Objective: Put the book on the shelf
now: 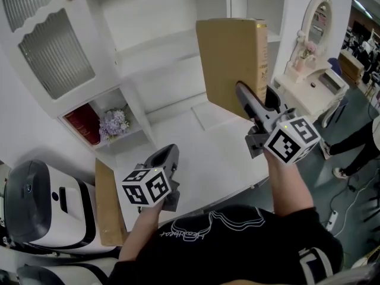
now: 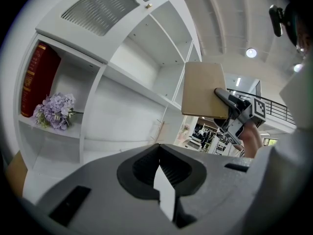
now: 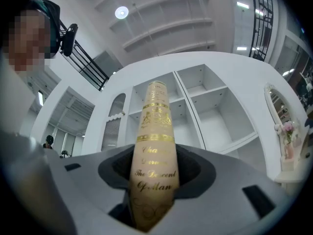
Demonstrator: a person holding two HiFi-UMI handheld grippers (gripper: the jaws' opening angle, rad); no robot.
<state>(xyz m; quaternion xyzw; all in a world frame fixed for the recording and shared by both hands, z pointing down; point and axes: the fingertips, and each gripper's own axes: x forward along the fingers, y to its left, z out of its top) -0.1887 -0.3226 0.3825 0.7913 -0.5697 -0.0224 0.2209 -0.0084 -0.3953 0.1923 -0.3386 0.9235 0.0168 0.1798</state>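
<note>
The spine of the book (image 3: 152,146) bears gold script — "The Descent Of Man" — upper lines too blurred.

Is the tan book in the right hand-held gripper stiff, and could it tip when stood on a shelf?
Probably stiff: the book looks flat though the right hand-held gripper clamps only one end. Its wide spine suggests it is fairly heavy and would likely stand alone. Being tall, it could still tip if nudged.

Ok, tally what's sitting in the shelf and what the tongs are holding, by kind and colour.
Red book: 1
Purple flower bunch: 1
Tan book: 1
Total: 3
</note>
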